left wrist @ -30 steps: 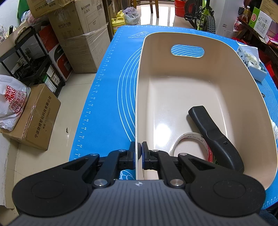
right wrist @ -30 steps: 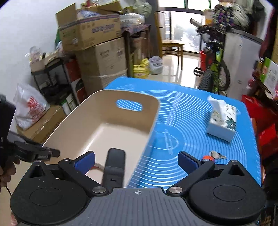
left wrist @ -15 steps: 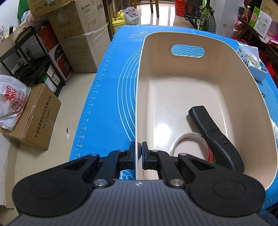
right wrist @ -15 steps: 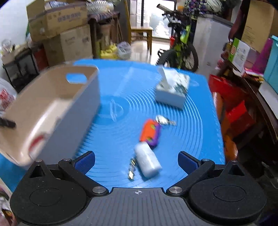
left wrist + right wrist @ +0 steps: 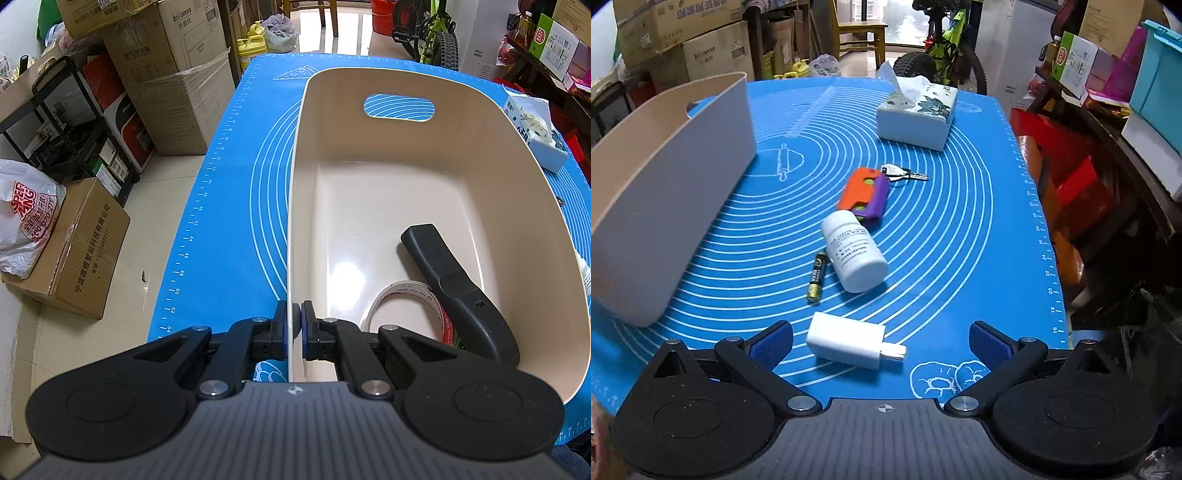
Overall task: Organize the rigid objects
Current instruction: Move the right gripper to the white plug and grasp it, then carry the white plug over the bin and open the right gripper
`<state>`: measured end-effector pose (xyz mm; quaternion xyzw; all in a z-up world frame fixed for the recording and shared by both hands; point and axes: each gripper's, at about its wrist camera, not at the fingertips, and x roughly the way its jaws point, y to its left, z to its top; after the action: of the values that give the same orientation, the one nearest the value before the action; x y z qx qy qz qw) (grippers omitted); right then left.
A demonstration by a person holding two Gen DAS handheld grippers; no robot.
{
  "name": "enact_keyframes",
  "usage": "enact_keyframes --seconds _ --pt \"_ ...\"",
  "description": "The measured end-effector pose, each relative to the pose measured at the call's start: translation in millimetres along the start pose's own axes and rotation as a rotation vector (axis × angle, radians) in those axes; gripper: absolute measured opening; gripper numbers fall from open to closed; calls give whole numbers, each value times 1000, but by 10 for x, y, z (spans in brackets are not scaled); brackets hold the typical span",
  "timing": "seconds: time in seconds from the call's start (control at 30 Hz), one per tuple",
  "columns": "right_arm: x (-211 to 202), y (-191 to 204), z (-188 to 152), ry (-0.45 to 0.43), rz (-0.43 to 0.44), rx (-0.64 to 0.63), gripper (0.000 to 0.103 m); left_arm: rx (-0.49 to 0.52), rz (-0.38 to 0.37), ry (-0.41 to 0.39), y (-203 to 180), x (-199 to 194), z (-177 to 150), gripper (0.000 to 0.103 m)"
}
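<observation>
The left gripper pinches the near rim of the cream bin. Inside lie a black handle and a tape roll. The right gripper is spread wide over a white charger, maybe not touching it. Beyond it lie a battery and a white bottle.

A beige bin with a handle cutout stands upright on the blue mat. Inside it lie a roll of clear tape and a black curved handle-like piece, touching at the near end. On the mat beside the bin lie a white charger plug, a black-and-gold battery, a white pill bottle on its side, an orange-and-purple toy and keys.
</observation>
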<state>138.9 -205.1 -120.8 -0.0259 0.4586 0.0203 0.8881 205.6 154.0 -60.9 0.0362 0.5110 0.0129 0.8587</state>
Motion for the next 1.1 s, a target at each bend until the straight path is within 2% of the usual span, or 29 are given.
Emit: enact_keyframes --seconds 0.23,0.4,0.53,0.6,0.67,0.77,0.93,1.1 --pt "177 63 9 21 -21 2 100 2 2 0 9 -1 -3 8" --pt "314 80 -50 69 -29 22 87 5 2 2 6 1 2 8" --pt "317 33 -93 49 -15 60 84 5 3 2 3 0 0 8" --pt "304 25 -105 39 2 64 78 5 7 3 -2 -2 -3 8" --pt "274 64 -109 21 19 45 65 5 11 3 -18 -4 2 8" --pt "251 153 -115 6 7 -1 65 5 13 4 -22 -5 7 8" --pt "202 118 -102 -2 21 24 65 7 13 5 -23 -8 2 8" --pt "13 84 85 -68 18 35 65 6 12 6 -31 -12 9 8"
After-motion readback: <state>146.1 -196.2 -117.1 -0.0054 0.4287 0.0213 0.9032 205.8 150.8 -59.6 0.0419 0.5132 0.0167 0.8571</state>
